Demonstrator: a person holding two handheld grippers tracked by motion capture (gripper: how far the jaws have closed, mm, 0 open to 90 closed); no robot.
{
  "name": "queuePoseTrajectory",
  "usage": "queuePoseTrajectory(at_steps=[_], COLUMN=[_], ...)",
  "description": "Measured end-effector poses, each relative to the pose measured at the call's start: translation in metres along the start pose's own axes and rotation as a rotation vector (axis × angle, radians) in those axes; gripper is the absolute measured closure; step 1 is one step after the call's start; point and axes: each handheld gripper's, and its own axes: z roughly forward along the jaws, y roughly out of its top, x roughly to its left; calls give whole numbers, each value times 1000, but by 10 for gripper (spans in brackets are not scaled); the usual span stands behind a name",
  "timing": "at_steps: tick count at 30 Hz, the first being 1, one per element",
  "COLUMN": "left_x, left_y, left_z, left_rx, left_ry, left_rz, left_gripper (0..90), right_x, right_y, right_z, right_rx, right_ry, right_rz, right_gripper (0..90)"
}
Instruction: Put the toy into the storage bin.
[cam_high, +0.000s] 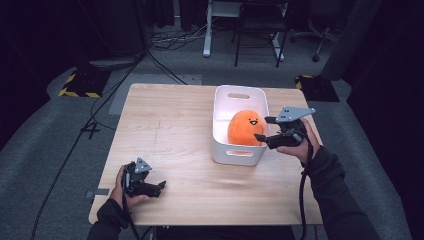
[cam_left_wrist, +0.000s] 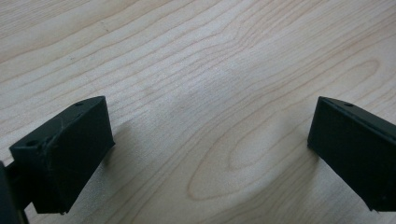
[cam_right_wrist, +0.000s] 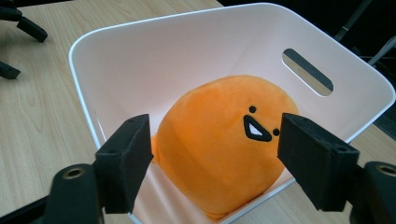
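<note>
Plush toy: an orange round plush toy (cam_right_wrist: 219, 144) with a small stitched smiling face lies inside the white bin (cam_high: 222, 145), toward its near end, leaning against the wall closest to the person.
Bin: white plastic, rounded corners, slot handles in the end walls; it stands on the right half of the wooden worktop (cam_high: 170, 130), well apart from the left edge.
Right tool: the right tool (cam_high: 265, 129) hangs at the bin's right rim, jaws spread wide on either side of the toy in the right gripper view, touching nothing that I can tell.
Left tool: the left tool (cam_left_wrist: 210, 154) rests low near the front left corner of the worktop, jaws released and wide apart, bare wood between them.
Likely step: judging from the pose, a reach for the toy or a release of it; which one cannot be told.
Risk, grip: the toy is soft and round, so a shallow pinch may slip off the fabric.
Risk, bin: a jaw could catch the thin rim and tip or drag the light bin.
Risk, clearance: the toy sits tight to the near wall, leaving little room for the nearer jaw.
</note>
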Motion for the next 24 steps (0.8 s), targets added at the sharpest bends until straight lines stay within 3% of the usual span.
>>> queuePoseTrajectory(at_steps=[9, 24], left_x=[0, 0], left_y=[0, 0], left_z=[0, 0], left_rx=[0, 0], left_ry=[0, 0], left_rz=[0, 0], left_gripper=[3, 3], right_x=[1, -5], right_y=[-1, -9], right_z=[-7, -25], right_rx=[-19, -48], right_ry=[-46, -127], right_rz=[-3, 34], right_gripper=[226, 223])
